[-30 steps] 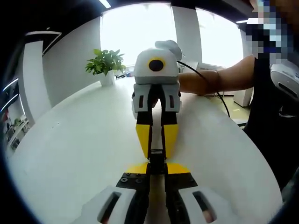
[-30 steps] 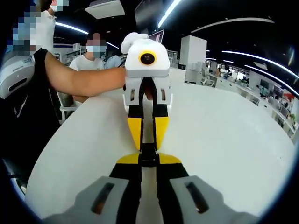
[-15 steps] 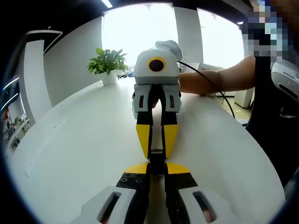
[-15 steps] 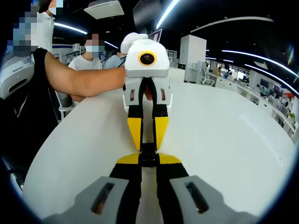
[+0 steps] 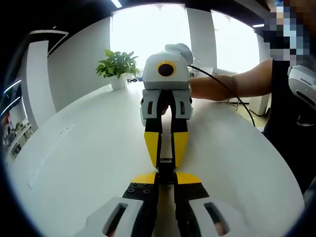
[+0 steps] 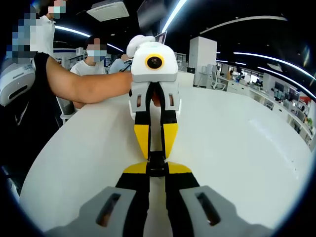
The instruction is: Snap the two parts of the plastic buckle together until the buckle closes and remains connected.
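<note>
Both tools clamped on buckle halves, left tool facing right tool over worktop. Push straight, aligned, until it clicks.

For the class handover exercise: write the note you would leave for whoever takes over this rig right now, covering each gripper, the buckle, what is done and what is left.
Left gripper: jaws shut on the black buckle, above the white table.
Right gripper: jaws shut on the same buckle, facing the left gripper tip to tip.
Buckle: a small dark piece pinched between the two sets of tips; too small to tell whether its halves have latched.
Done: both halves gripped and brought together.
Left: confirm the snap, probably press further, then check that it holds.
</note>
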A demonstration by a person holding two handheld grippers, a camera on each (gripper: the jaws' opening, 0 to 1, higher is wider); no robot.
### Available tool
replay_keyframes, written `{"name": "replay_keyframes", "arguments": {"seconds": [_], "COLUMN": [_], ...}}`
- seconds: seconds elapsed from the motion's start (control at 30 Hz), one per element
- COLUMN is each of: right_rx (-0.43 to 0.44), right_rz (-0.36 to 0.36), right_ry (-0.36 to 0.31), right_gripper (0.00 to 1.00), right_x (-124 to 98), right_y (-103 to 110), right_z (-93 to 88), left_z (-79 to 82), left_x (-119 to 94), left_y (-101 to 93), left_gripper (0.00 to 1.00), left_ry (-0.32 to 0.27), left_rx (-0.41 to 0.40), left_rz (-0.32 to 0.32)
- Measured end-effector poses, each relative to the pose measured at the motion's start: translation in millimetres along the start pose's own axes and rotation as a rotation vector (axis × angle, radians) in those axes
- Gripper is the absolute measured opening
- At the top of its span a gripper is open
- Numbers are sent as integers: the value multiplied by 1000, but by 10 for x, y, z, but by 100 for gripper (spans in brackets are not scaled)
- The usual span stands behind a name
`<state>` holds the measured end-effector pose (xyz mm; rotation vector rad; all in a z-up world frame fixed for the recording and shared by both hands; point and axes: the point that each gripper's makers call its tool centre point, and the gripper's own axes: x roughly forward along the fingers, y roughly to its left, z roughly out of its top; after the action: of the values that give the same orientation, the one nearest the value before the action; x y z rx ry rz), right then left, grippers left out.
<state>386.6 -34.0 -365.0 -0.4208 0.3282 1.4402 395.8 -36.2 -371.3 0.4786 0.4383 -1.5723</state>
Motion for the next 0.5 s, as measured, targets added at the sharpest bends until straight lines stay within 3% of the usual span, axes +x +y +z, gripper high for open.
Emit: {"name": "replay_keyframes", "arguments": {"seconds": [0.5], "right_rx": [8], "right_rz": [-1], "right_ry": [2], "right_gripper": [9], "right_x": [-5], "right_y": [-191], "right_z": [17], "left_z": [27], "left_x": [-12], "left_y": [176], "left_gripper": [9], "left_ry": [-7], "left_rx": [-11], "left_rz": [6]}}
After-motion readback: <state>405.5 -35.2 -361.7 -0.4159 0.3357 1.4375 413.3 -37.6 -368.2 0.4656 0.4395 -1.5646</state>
